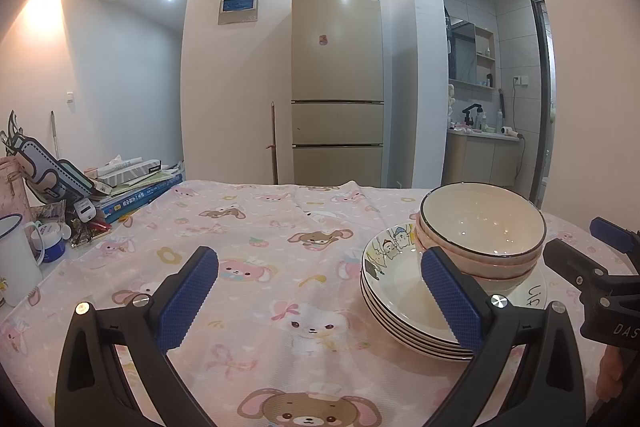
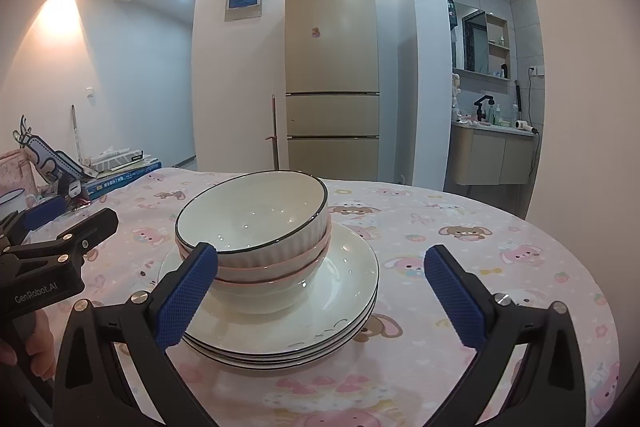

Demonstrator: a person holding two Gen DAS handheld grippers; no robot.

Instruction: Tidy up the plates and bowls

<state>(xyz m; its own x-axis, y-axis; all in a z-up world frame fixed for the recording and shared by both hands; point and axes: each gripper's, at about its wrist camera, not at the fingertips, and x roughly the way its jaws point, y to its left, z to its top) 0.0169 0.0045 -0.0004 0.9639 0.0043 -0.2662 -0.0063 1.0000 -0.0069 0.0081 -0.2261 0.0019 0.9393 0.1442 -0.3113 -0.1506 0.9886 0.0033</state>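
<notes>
A stack of white plates (image 2: 344, 267) (image 1: 400, 287) with dark rims rests on the pink cartoon tablecloth (image 1: 260, 227). Nested bowls (image 2: 256, 219) (image 1: 480, 223) sit on top of the plates; the top one is white with a dark rim, over pink-edged ones. My left gripper (image 1: 320, 271) is open, empty, left of the stack, its right finger overlapping the plates in view. My right gripper (image 2: 320, 271) is open and empty, just in front of the stack. Each gripper shows at the edge of the other's view: the right gripper (image 1: 592, 267), the left gripper (image 2: 60, 227).
Books, a tissue box and clutter (image 1: 120, 183) pile up at the table's far left, beside a white enamel mug (image 1: 12, 259). A beige fridge (image 1: 338, 79) stands behind the table. A washbasin alcove (image 2: 496, 131) lies at the right.
</notes>
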